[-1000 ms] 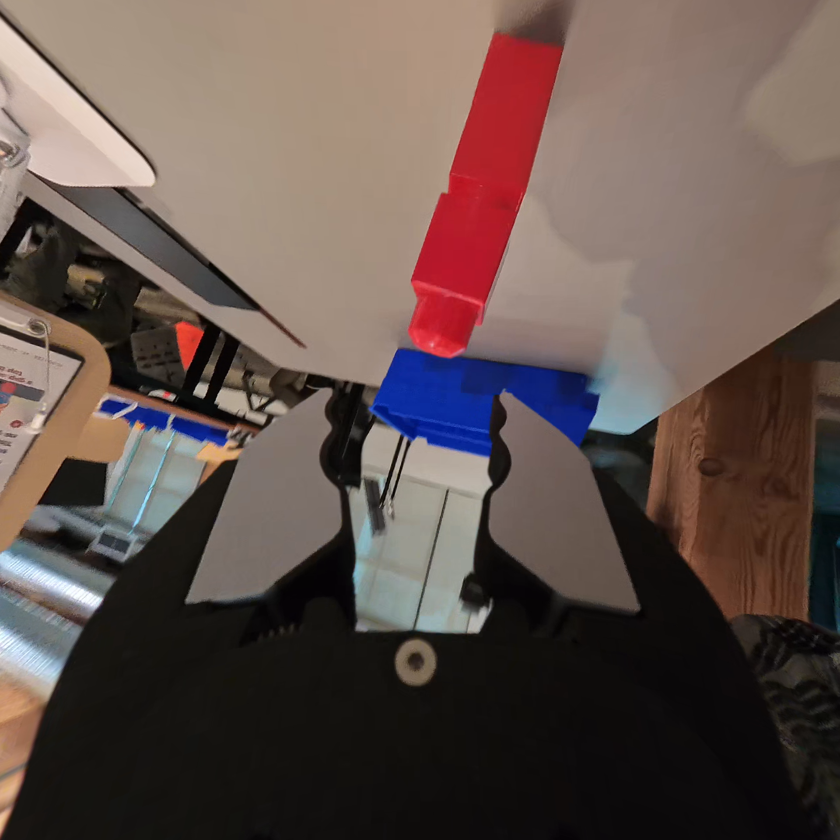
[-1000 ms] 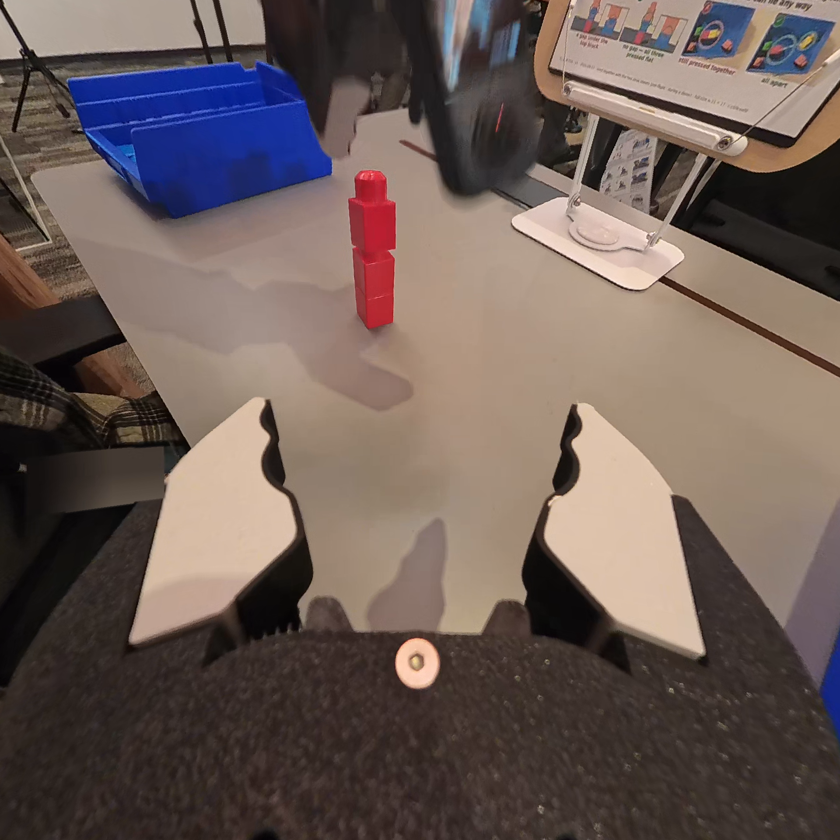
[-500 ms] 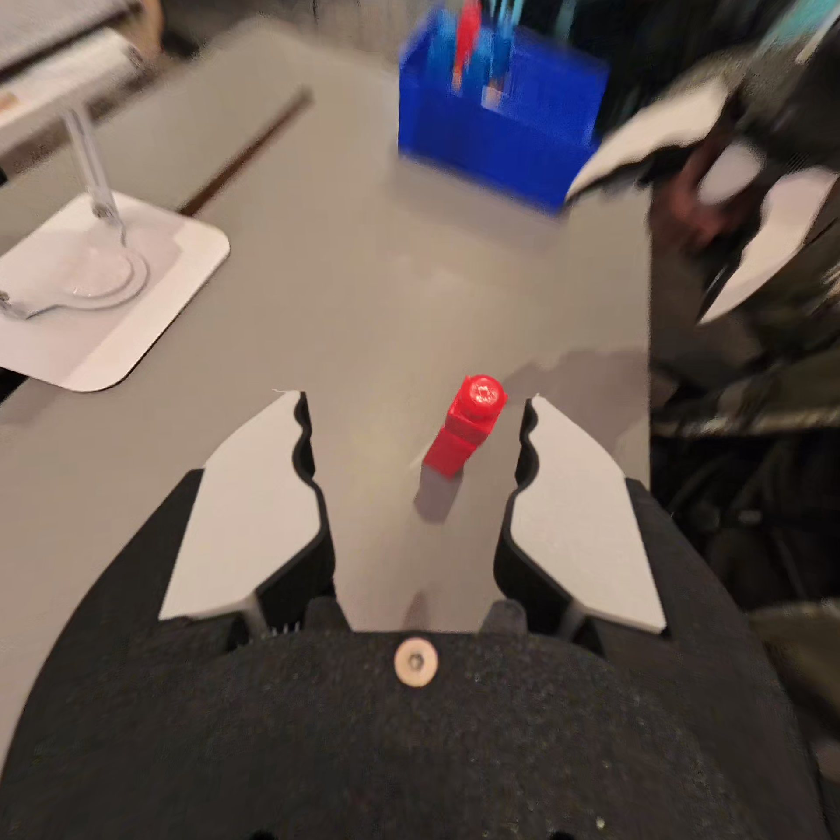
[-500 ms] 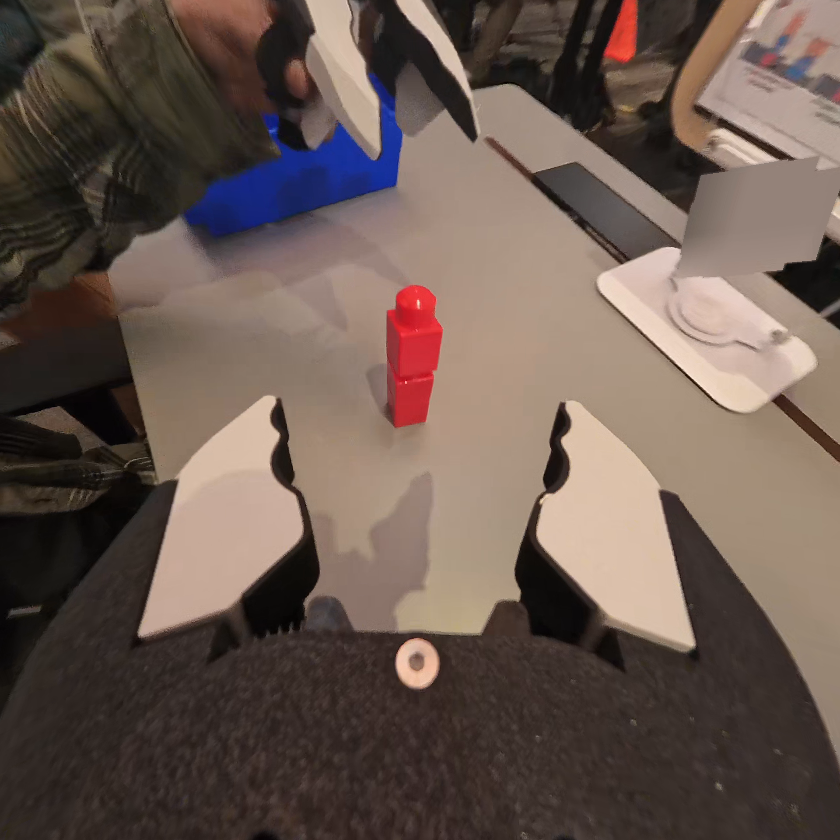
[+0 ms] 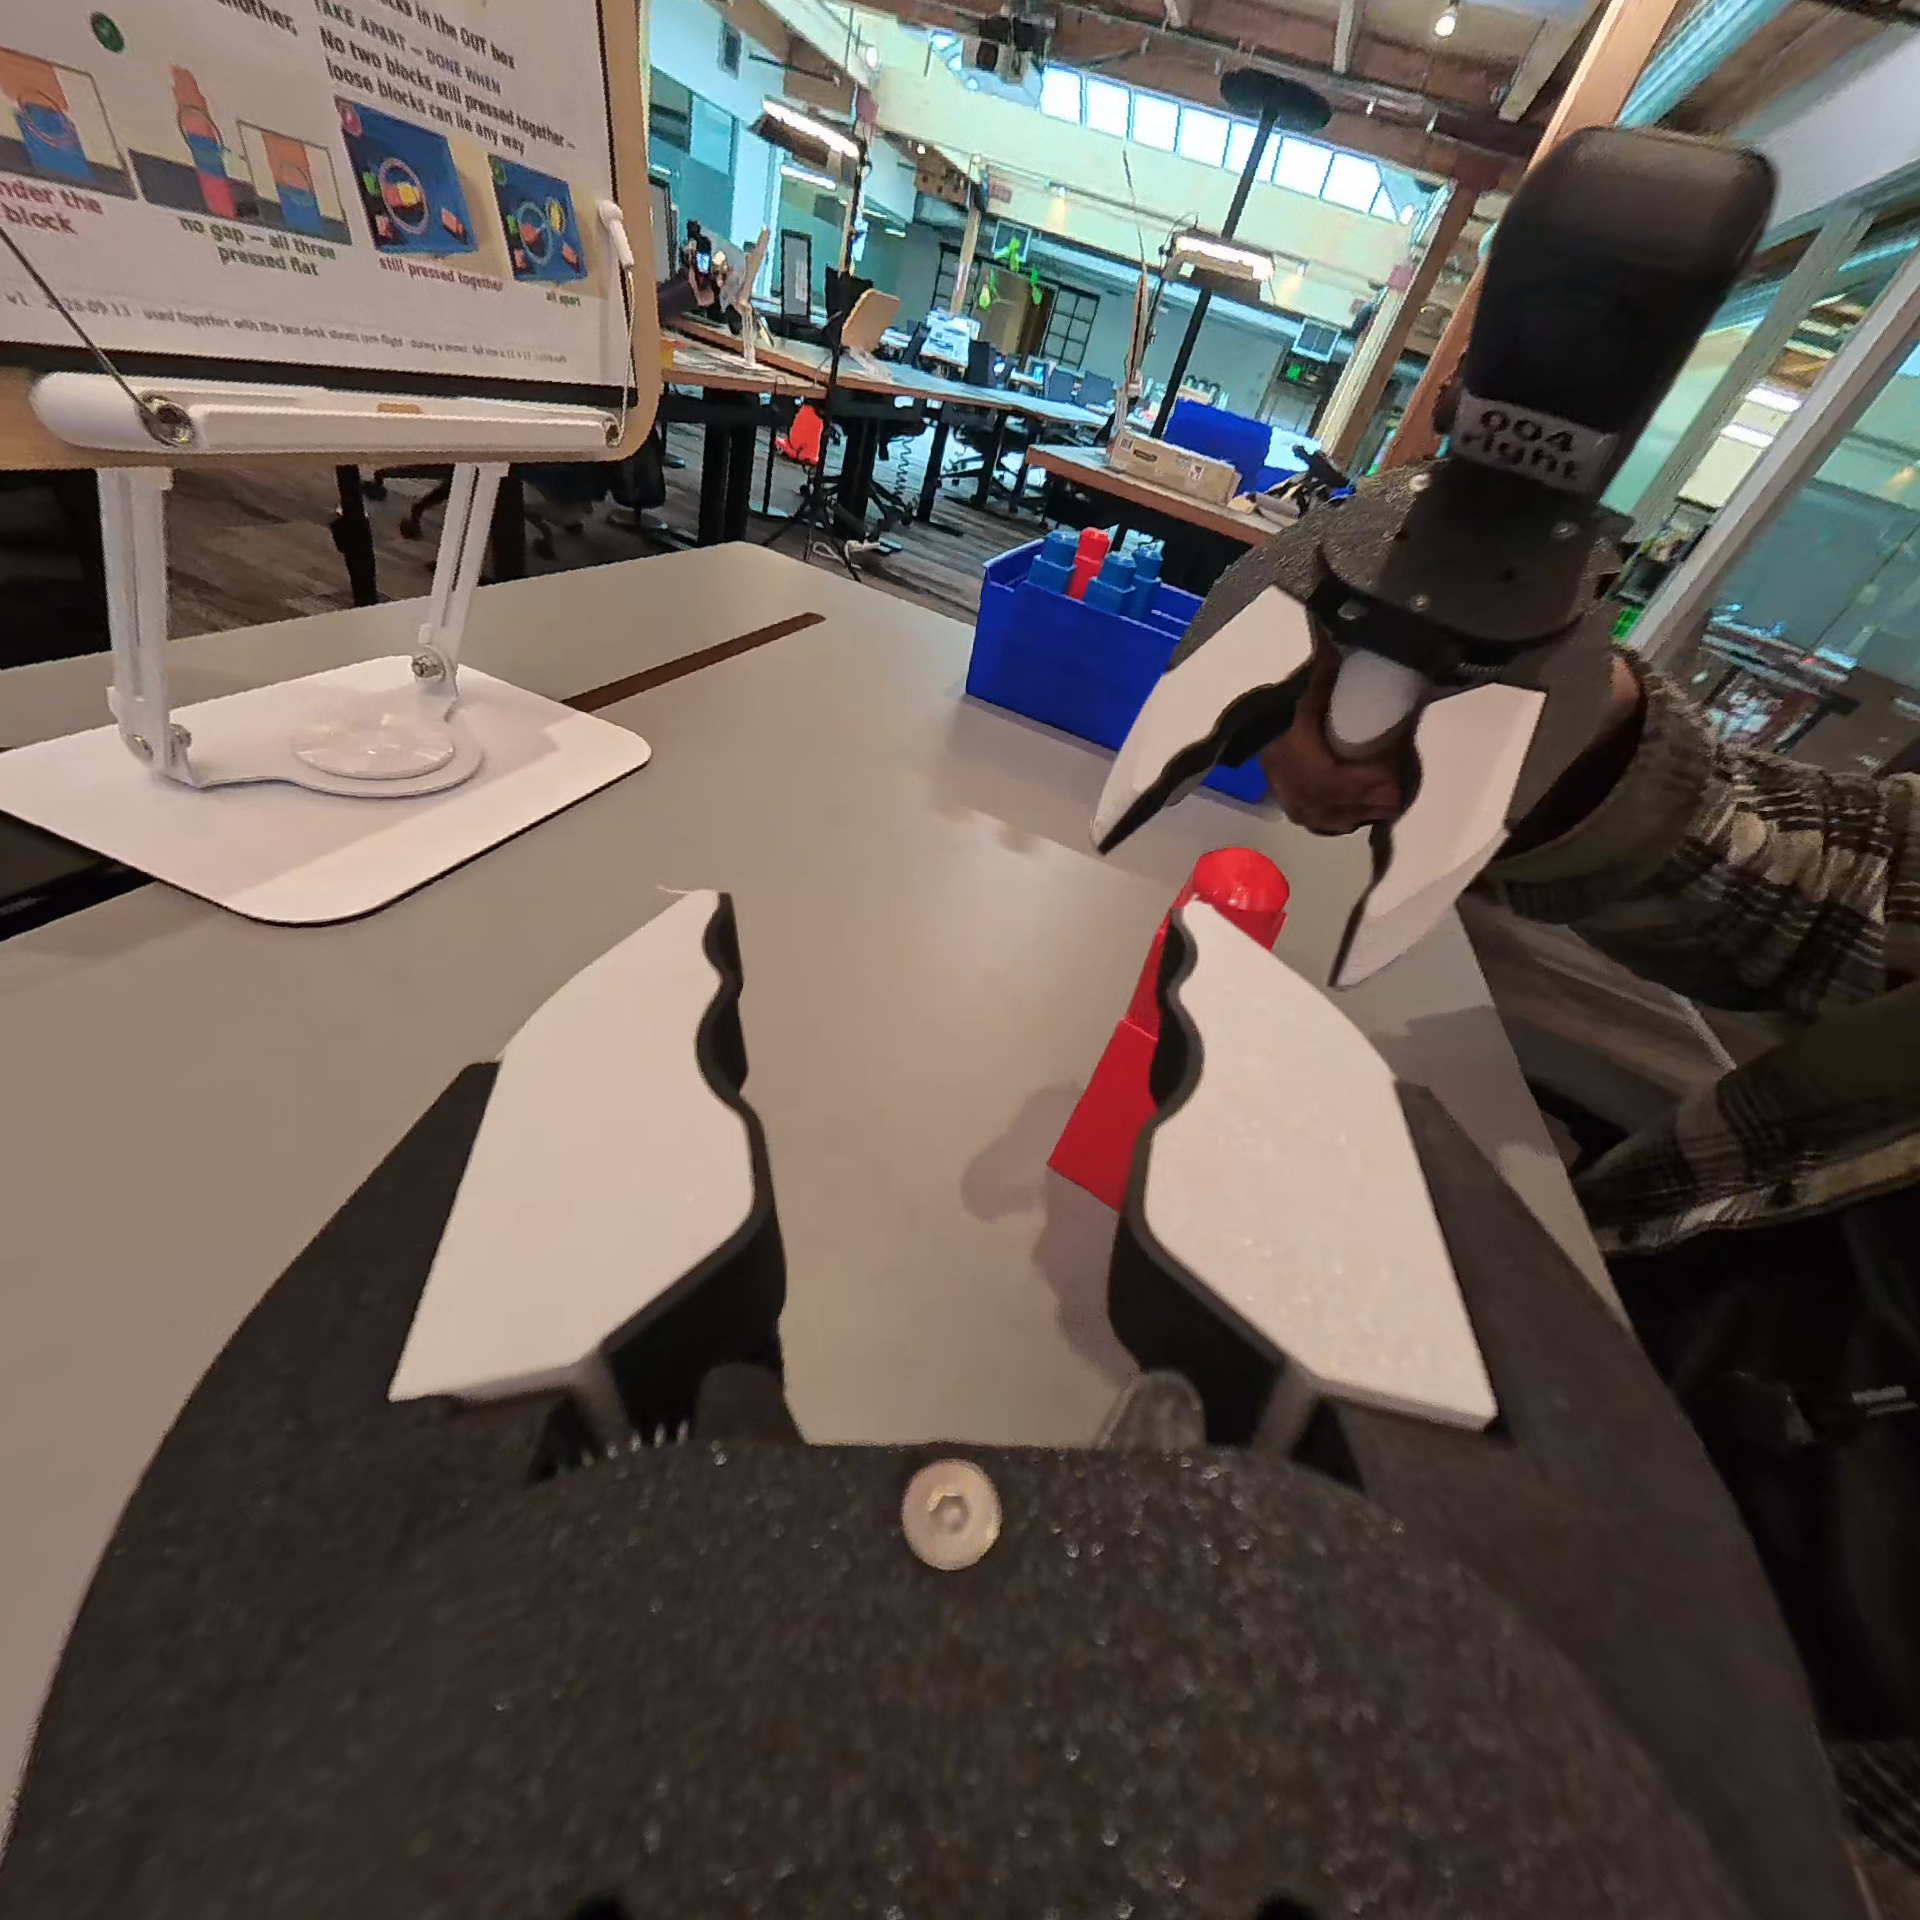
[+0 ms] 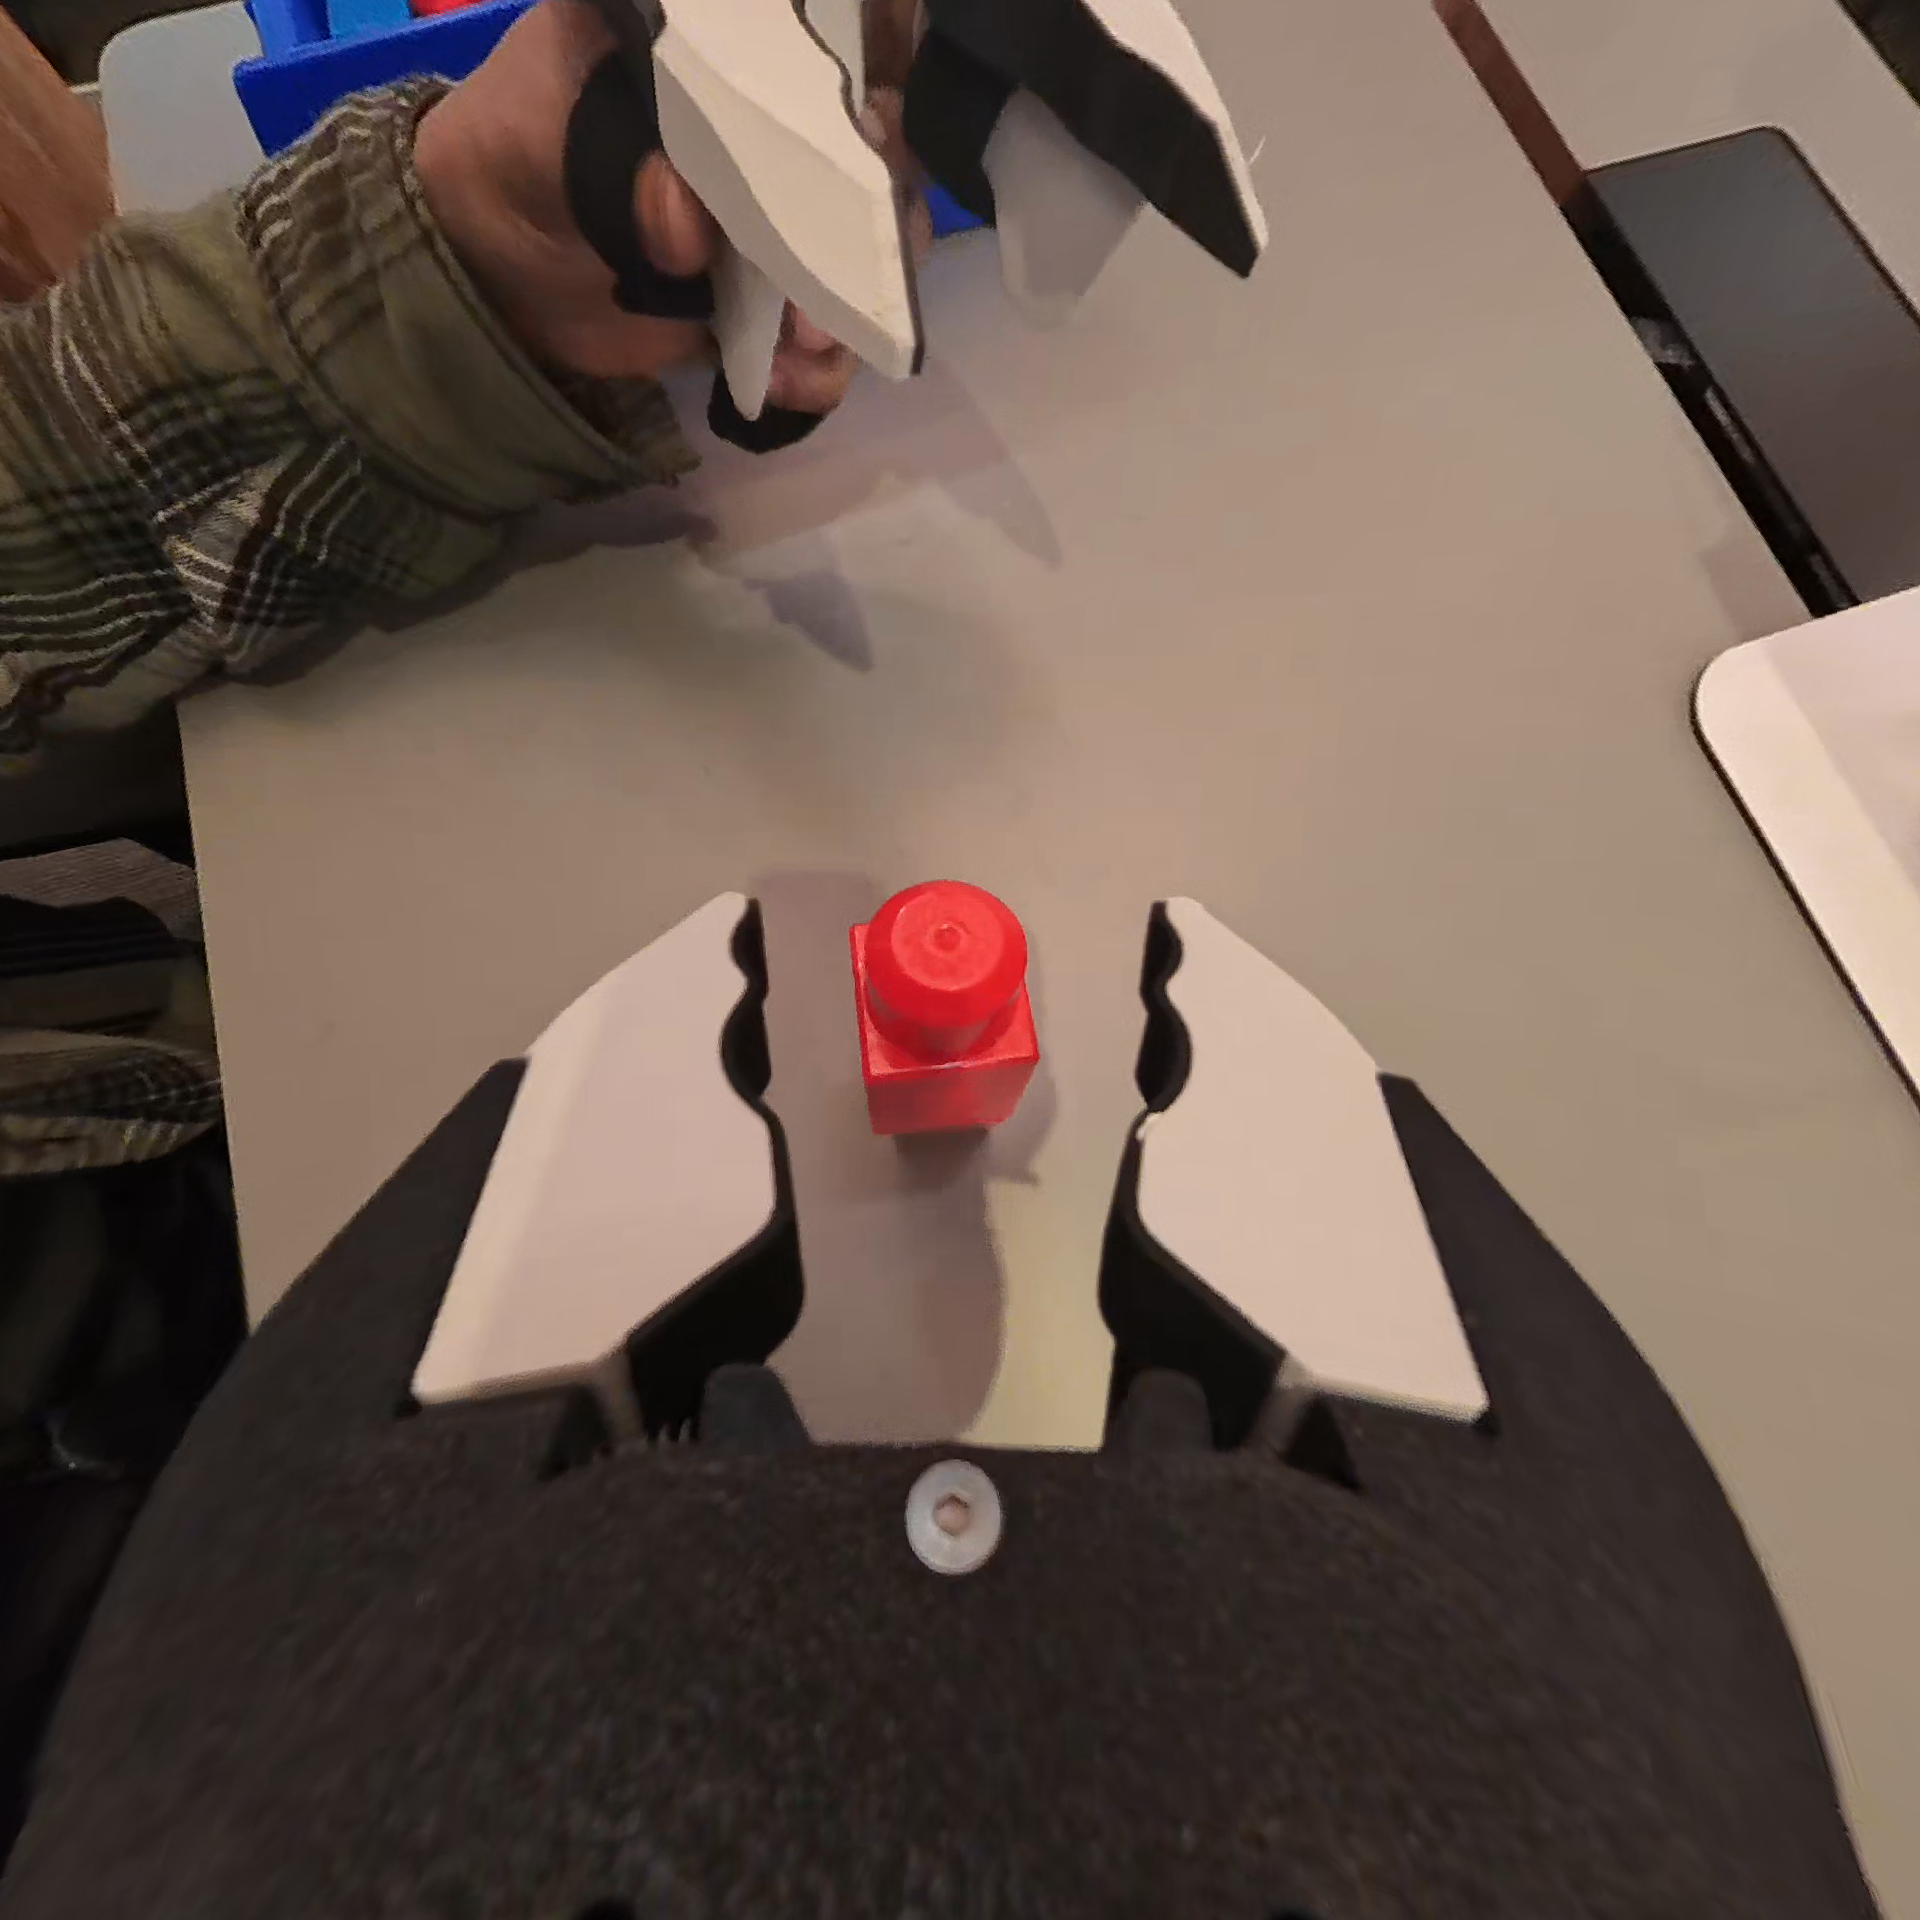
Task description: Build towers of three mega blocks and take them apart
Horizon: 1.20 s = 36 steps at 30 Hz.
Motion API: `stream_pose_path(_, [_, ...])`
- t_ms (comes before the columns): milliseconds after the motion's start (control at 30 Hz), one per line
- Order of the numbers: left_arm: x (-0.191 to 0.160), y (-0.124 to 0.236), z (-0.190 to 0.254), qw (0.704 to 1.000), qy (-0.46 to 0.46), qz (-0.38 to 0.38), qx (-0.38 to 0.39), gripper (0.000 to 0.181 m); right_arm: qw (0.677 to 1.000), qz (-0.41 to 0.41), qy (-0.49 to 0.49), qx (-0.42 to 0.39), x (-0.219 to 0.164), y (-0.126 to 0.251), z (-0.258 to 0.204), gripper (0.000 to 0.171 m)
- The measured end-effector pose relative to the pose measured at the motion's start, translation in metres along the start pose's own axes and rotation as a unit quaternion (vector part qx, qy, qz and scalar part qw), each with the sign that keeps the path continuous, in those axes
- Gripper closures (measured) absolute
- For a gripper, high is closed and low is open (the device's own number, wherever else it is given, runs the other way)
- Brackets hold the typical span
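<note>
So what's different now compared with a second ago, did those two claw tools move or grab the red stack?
Both moved; neither grabbed. The right gripper travelled in from far back and now looks straight down with the red plastic block tower between its open fingers, not touching. The left gripper swung from a steep tilt to low beside the tower, open. The tower stayed upright on the grey table; the blue plastic bin stayed put.

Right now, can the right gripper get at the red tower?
Probably yes. The right gripper is open above the red tower, with one finger on each side of the top block and nothing between them. The left gripper hangs farther back, clear of it.
</note>
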<state>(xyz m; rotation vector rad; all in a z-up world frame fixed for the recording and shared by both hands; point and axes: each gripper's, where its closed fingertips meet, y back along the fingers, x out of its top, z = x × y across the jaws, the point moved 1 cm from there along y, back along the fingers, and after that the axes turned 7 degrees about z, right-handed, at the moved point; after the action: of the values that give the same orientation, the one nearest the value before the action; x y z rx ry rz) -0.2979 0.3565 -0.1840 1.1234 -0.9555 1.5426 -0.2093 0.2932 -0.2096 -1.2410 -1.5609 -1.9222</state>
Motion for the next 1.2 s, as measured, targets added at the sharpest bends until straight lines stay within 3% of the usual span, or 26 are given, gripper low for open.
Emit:
stream_pose_path(33, [-0.001,0.0,0.0,1.0,0.004,0.001,-0.003,0.105,1.0,0.005,-0.004,0.005,0.001,-0.001,0.0,0.107])
stream_pose_path(200, [-0.002,0.002,-0.002,1.0,0.01,0.007,0.001,0.104,0.999,0.019,-0.023,0.028,-0.008,-0.003,-0.001,0.139])
stream_pose_path(800, [-0.012,0.004,0.016,0.998,-0.003,-0.036,-0.053,0.109,0.985,0.17,-0.007,0.033,-0.017,0.004,-0.003,0.14])
stream_pose_path(1200, [-0.014,0.007,0.012,0.998,-0.007,-0.042,-0.041,0.112,0.97,0.24,-0.006,0.029,-0.021,0.009,-0.003,0.14])
